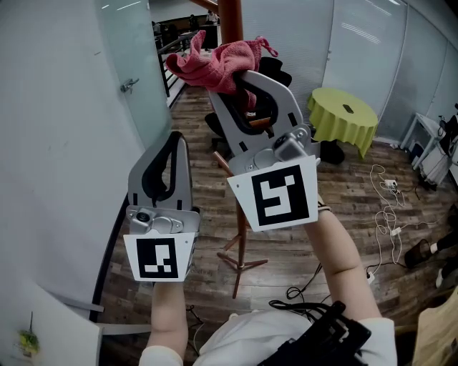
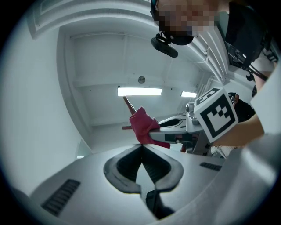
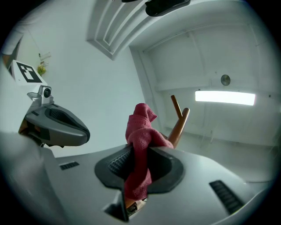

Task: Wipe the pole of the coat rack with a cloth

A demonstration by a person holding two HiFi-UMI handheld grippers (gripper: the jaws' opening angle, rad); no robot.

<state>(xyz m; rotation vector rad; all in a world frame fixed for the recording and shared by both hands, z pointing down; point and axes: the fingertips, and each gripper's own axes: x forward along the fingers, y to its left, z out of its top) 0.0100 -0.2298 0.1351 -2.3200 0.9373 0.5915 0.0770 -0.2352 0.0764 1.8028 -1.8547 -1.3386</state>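
A crumpled red cloth (image 1: 215, 63) is bunched against the brown pole (image 1: 230, 20) of the coat rack, near its top. My right gripper (image 1: 229, 80) is shut on the cloth and held high. In the right gripper view the cloth (image 3: 140, 132) hangs between the jaws, with the rack's wooden pegs (image 3: 180, 119) just behind. The rack's legs (image 1: 240, 261) spread on the wooden floor below. My left gripper (image 1: 175, 139) is lower and to the left, shut with nothing in it, apart from the pole. In its own view the left gripper (image 2: 141, 147) points at the cloth (image 2: 141, 125).
A frosted glass wall (image 1: 129, 78) runs close on the left. A round table with a yellow-green cover (image 1: 343, 114) stands at the right. White cables (image 1: 390, 214) lie on the floor beyond it. A dark chair (image 1: 275, 71) sits behind the rack.
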